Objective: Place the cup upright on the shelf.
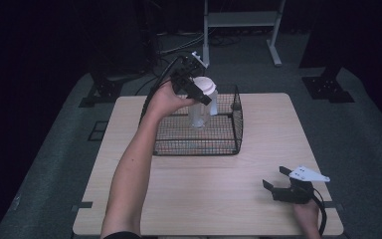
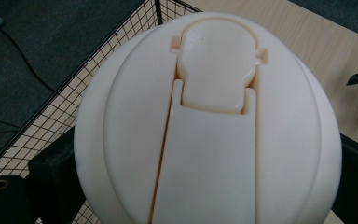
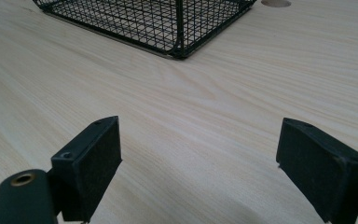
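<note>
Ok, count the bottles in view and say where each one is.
1. A clear bottle with a white lid stands upright over the black wire basket, with the left hand-held gripper closed around its top. No other bottle is visible.

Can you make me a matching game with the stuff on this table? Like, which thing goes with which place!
Things:
1. bottle
2. wire basket
3. right gripper
4. left gripper

Places or states:
A. open, by the table's near right corner
B. black mesh, standing on the table
C. shut around a white lid
D. clear, held over the basket

Pairs: 1-D, 2-B, 3-A, 4-C
</note>
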`<state>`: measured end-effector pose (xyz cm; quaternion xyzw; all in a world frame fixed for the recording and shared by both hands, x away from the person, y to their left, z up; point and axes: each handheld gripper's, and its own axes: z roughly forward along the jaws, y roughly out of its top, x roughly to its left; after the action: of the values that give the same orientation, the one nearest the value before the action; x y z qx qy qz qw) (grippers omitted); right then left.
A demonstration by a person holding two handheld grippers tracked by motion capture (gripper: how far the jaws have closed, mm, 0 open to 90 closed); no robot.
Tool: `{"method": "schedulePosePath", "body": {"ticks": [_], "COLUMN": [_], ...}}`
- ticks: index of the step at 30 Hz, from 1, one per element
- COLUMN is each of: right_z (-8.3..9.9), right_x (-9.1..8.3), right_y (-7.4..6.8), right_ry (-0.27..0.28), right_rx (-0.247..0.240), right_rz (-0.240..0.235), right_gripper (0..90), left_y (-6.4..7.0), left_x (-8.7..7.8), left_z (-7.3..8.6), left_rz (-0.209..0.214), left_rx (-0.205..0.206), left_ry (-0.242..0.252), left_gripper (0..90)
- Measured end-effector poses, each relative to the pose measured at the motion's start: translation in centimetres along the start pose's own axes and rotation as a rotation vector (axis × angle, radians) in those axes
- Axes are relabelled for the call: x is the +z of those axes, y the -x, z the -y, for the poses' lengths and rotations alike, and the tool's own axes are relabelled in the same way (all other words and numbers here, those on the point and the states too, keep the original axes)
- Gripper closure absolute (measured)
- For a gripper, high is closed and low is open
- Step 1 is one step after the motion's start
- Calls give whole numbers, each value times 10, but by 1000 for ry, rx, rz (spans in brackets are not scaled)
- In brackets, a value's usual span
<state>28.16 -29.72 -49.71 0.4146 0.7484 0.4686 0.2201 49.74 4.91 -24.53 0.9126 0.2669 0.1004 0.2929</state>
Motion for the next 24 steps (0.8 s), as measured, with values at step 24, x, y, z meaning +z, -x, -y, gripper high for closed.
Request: {"method": "schedulePosePath", "body": {"ticks": [24], "right_z": [0], "right_x": [-1], "right_y": [4], "right_ry": [24], "right_rx": [11], "right_rz": [-14], "right_gripper": [129], "left_y": [-12], "left_x": [55], "left_z": [17], "left_rz": [-7], "left_rx": [-36], "left_ry": [-43], "left_gripper": [51]}}
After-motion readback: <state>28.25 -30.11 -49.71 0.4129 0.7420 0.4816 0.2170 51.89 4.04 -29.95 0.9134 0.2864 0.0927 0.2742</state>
